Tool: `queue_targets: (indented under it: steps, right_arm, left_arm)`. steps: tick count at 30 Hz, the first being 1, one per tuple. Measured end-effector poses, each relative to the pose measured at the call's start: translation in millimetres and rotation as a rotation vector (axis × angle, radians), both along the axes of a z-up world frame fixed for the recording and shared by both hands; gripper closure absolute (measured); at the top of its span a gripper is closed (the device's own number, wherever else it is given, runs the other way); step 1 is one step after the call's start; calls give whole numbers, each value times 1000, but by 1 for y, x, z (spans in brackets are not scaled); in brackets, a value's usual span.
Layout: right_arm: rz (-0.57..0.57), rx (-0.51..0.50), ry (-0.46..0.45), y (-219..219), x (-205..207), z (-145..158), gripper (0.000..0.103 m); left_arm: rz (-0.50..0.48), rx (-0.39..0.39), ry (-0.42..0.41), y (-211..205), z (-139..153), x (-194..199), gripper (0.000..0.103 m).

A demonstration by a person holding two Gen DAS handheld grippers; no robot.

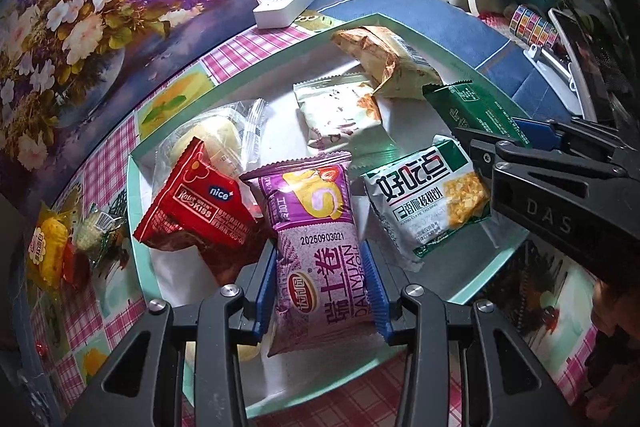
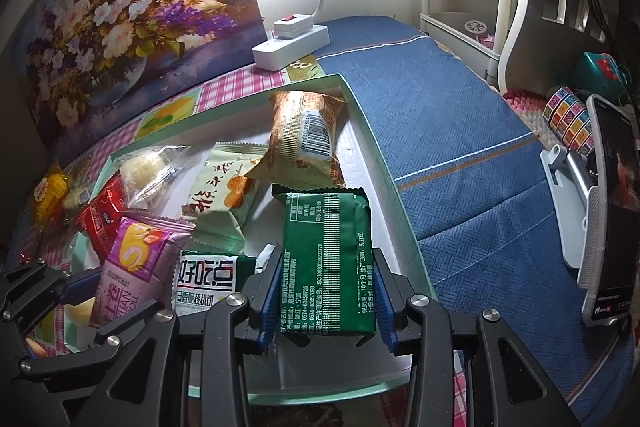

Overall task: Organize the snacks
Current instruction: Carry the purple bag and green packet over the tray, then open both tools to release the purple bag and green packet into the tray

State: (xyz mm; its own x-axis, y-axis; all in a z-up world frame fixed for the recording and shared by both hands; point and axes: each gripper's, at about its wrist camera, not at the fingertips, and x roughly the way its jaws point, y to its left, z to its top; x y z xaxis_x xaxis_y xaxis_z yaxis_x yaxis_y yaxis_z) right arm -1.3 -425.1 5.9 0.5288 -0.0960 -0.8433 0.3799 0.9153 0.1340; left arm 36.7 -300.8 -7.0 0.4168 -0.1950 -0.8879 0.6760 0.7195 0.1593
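A mint-green tray (image 1: 280, 51) holds several snack packs. My left gripper (image 1: 320, 285) is shut on a purple Swiss-roll pack (image 1: 316, 227), whose far end reaches over the tray between a red pack (image 1: 192, 203) and a white-and-green cookie pack (image 1: 424, 203). My right gripper (image 2: 326, 293) is shut on a dark green pack (image 2: 326, 259), back side up, above the tray's right part (image 2: 384, 163). In the left wrist view the right gripper (image 1: 516, 131) comes in from the right with the green pack (image 1: 468, 111). Further back lie a clear-wrapped pastry (image 1: 216, 135), a pale pack (image 1: 336, 111) and a tan pack (image 1: 384, 59).
A yellow snack (image 1: 48, 247) and a small wrapped one lie on the checked tablecloth left of the tray. A flower painting (image 1: 100, 7) and a white power strip with a lamp (image 1: 284, 3) stand behind. A blue cloth (image 2: 440, 147) and a phone on a stand (image 2: 608, 219) are right.
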Motion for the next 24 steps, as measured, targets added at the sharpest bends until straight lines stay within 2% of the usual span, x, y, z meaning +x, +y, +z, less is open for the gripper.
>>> queue_targets:
  steps: [13, 24]
  right_arm:
    - [1, 11, 6, -3, 3, -6, 60]
    - [31, 13, 3, 4, 5, -8, 60]
  left_arm:
    - [-14, 42, -23, -5, -3, -2, 61]
    - [29, 34, -27, 1, -6, 8, 60]
